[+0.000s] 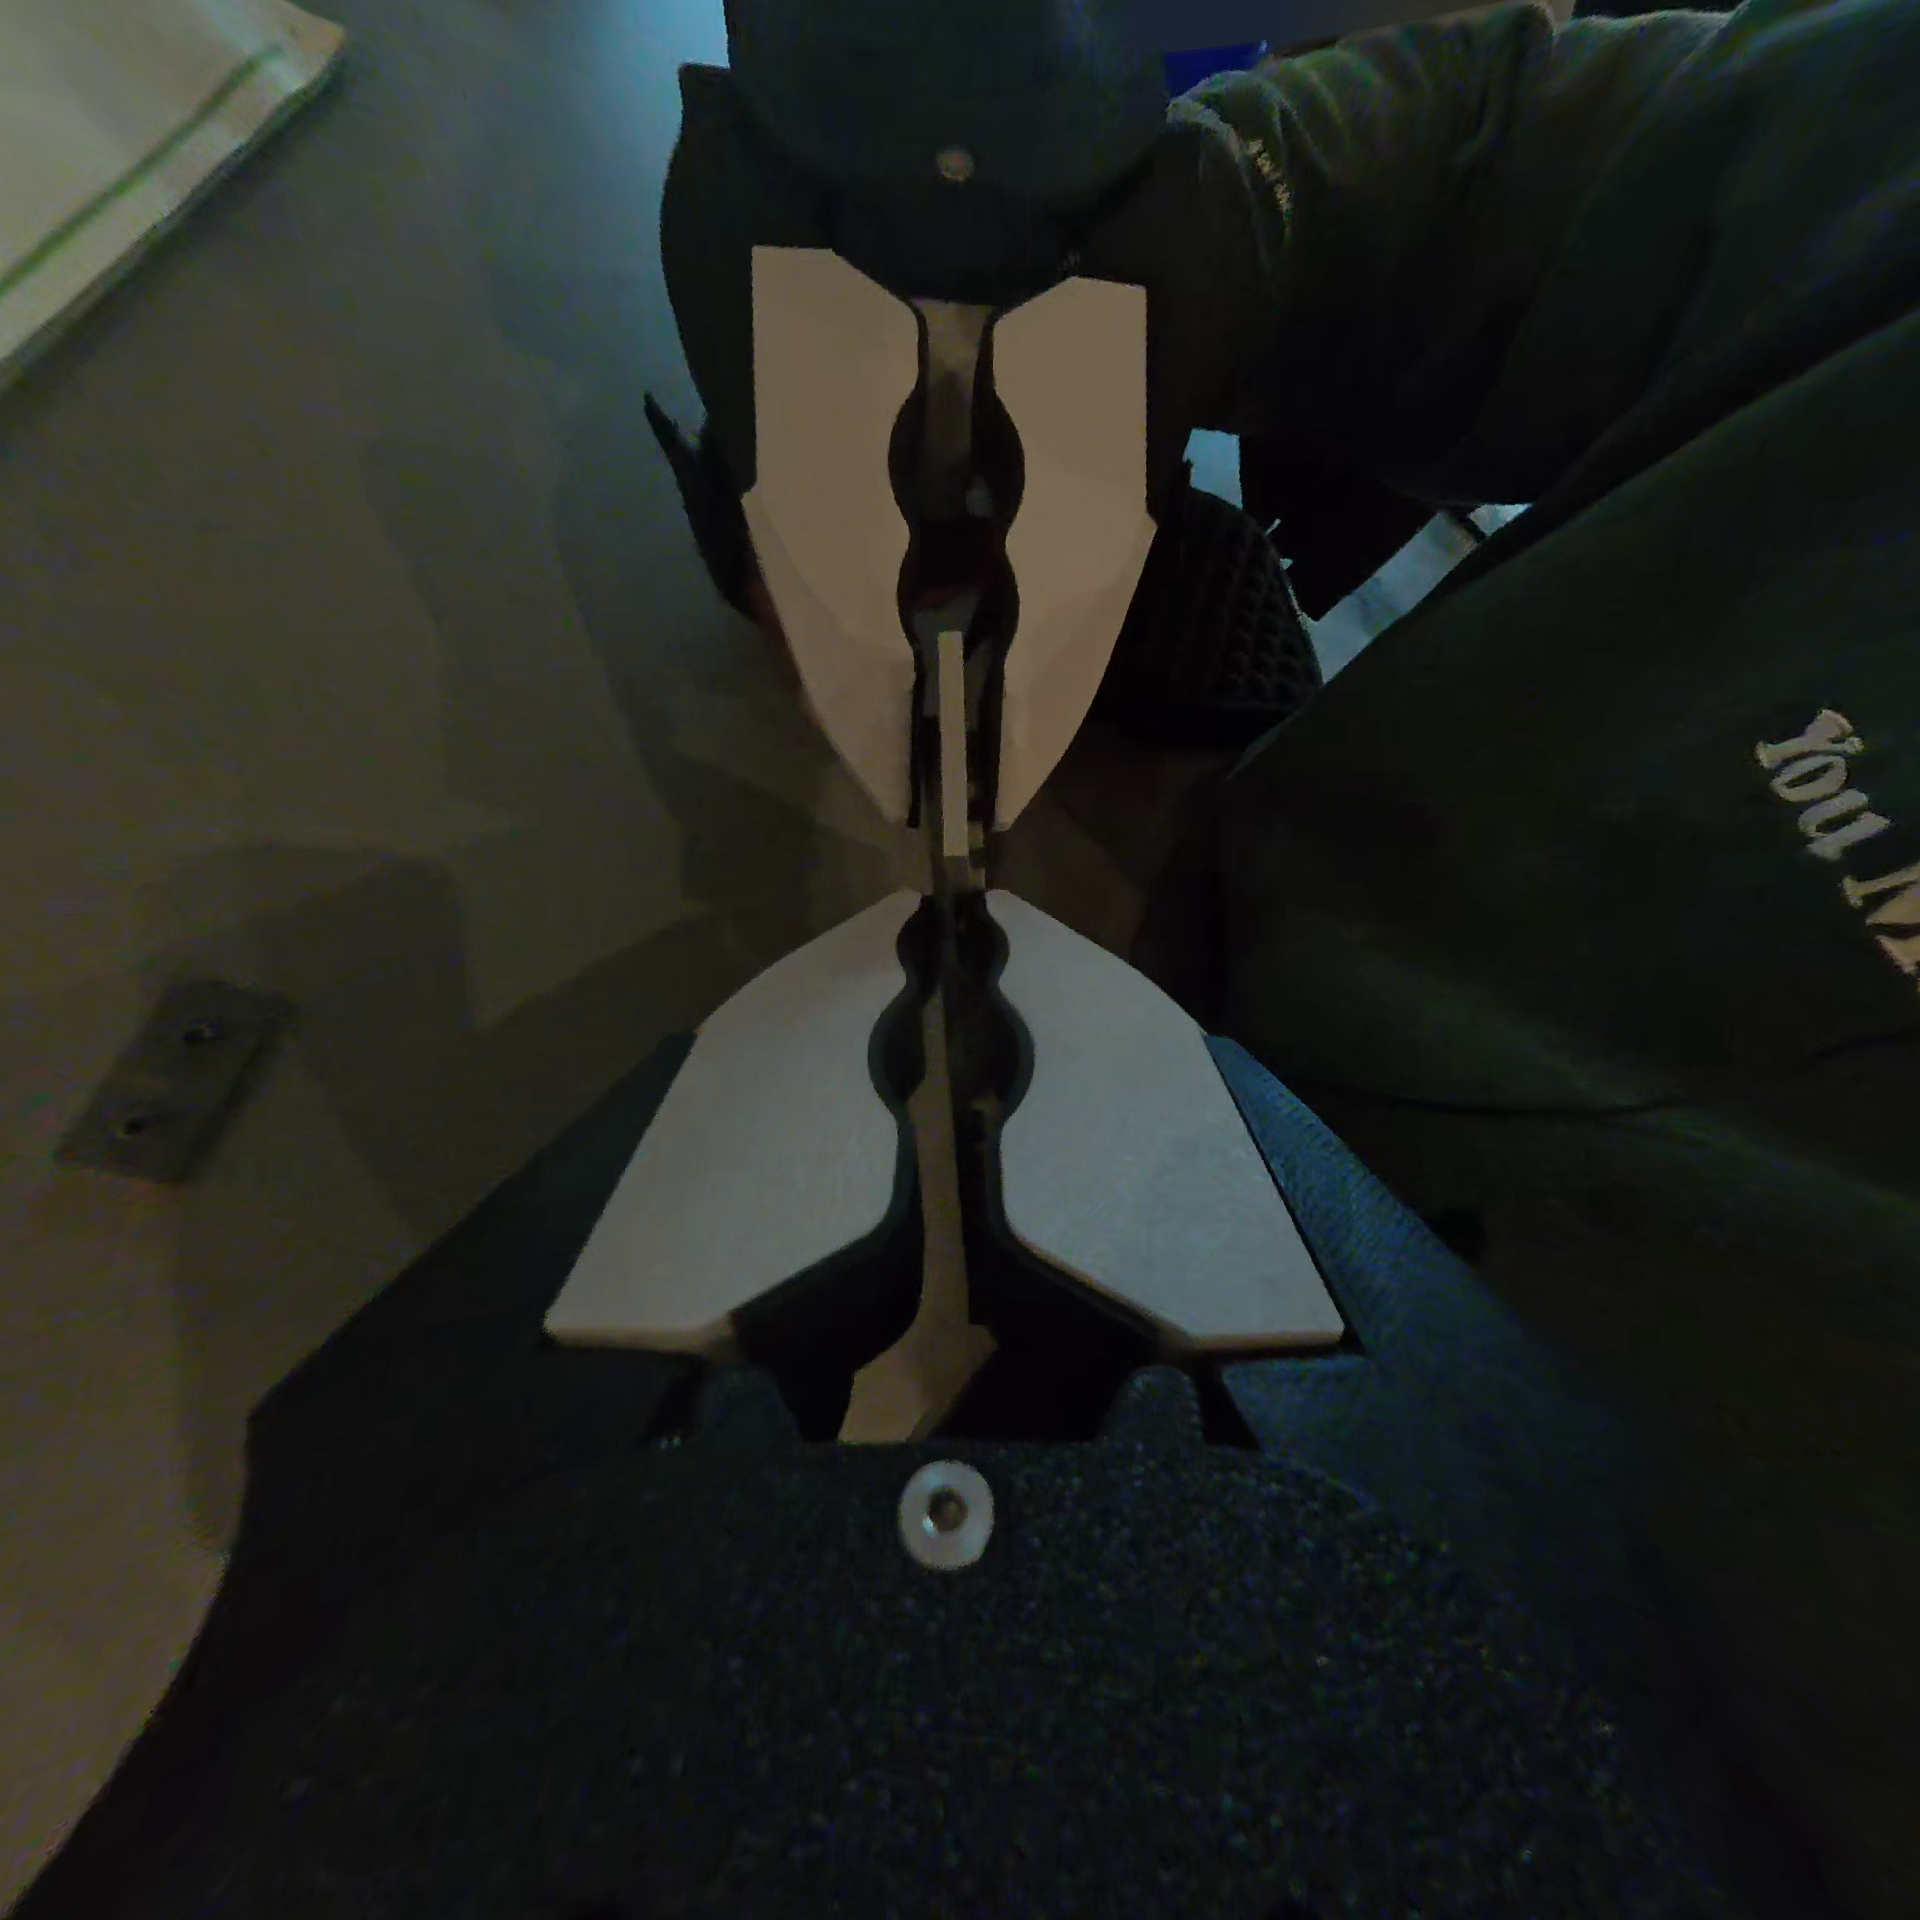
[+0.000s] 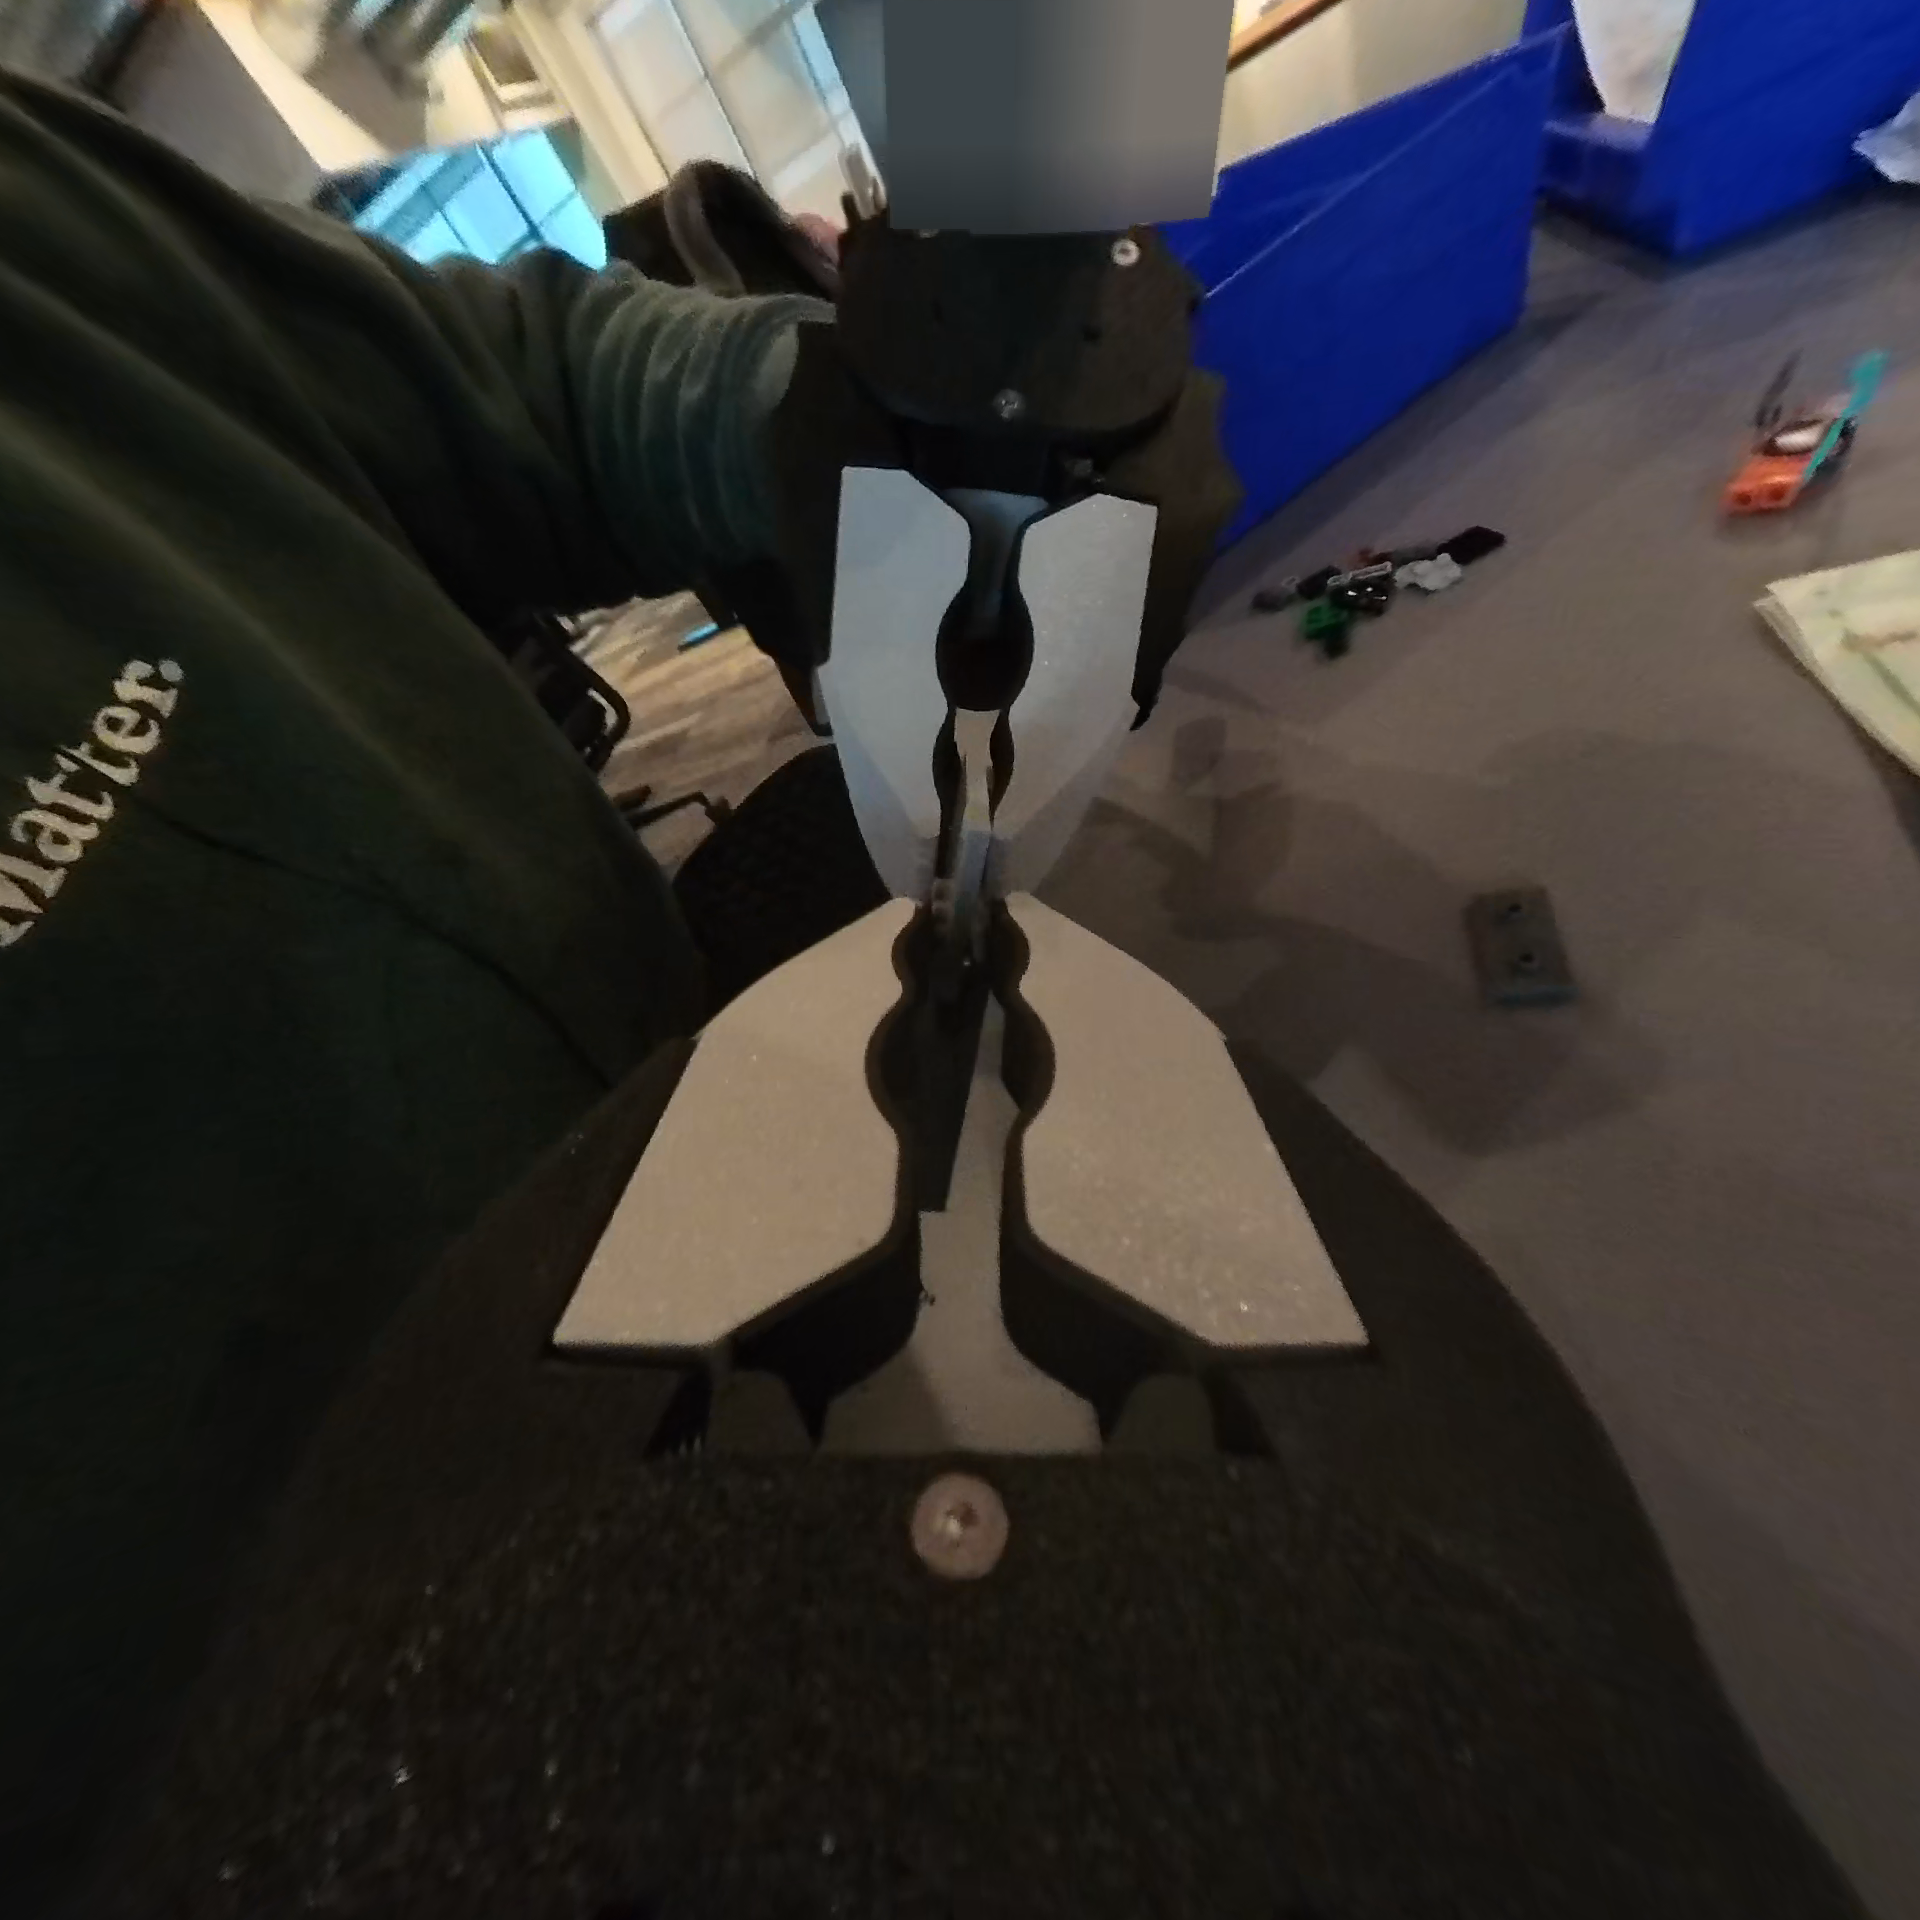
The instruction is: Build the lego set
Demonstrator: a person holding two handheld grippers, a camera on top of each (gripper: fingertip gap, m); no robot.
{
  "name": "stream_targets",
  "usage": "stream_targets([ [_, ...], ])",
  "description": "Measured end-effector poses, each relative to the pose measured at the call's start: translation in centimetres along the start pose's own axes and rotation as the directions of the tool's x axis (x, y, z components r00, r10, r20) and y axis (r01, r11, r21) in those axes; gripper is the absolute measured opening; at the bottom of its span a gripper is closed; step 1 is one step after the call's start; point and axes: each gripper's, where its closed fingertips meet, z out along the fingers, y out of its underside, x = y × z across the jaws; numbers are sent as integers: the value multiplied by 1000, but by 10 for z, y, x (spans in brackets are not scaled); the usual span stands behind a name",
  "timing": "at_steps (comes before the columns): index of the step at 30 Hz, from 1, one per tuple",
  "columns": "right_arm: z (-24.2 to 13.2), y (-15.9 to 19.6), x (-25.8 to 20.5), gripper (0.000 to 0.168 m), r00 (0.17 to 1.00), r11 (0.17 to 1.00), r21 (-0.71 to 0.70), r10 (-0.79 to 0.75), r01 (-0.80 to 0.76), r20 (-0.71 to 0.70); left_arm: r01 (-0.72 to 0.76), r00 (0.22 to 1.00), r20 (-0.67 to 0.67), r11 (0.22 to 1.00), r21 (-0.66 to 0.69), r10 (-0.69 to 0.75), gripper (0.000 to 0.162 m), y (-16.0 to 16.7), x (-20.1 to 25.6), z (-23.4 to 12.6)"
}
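My two grippers meet tip to tip above the grey table. In the left wrist view, my left gripper (image 1: pixel 951 914) is shut on a thin lego plate (image 1: pixel 951 748) seen edge-on. The plate is light grey and runs on into the right gripper (image 1: pixel 951 821), which faces it and is also shut. In the right wrist view, my right gripper (image 2: pixel 961 920) is shut on a dark thin plate (image 2: pixel 948 1101). Its far end meets a pale plate (image 2: pixel 982 831) pinched in the left gripper (image 2: pixel 971 873). I cannot tell how the plates join.
A person's dark green sleeve (image 2: pixel 582 416) and torso crowd one side. On the table lie loose lego pieces (image 2: pixel 1371 592), an orange and teal part-build (image 2: pixel 1787 457), a booklet (image 2: pixel 1849 644), and a grey two-hole plate (image 2: pixel 1522 945). Blue bins (image 2: pixel 1351 312) stand behind. My two grippers' fingertips are within a few centimetres of each other.
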Motion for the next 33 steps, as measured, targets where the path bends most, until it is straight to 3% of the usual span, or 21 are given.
stream_targets([
  [11,1,2,-10,10,998,986,-166,-27,36,52,-77,997,-4,996,-33,77,5,-1,8,-1],
  [19,6,2,-7,8,1000,988,-155,20,-18,9,-137,988,64,989,-48,140,6,2,5,-5],
  [23,7,-3,-5,7,999,991,-128,33,-33,2,-136,986,98,990,-19,138,23,4,3,-5],
  [27,12,0,-6,8,1000,990,-143,-11,10,-5,-115,987,116,992,60,107,14,-3,3,-8],
  [33,14,0,-7,8,996,984,-154,-91,88,-12,-145,980,145,987,64,135,8,-1,4,-9],
])
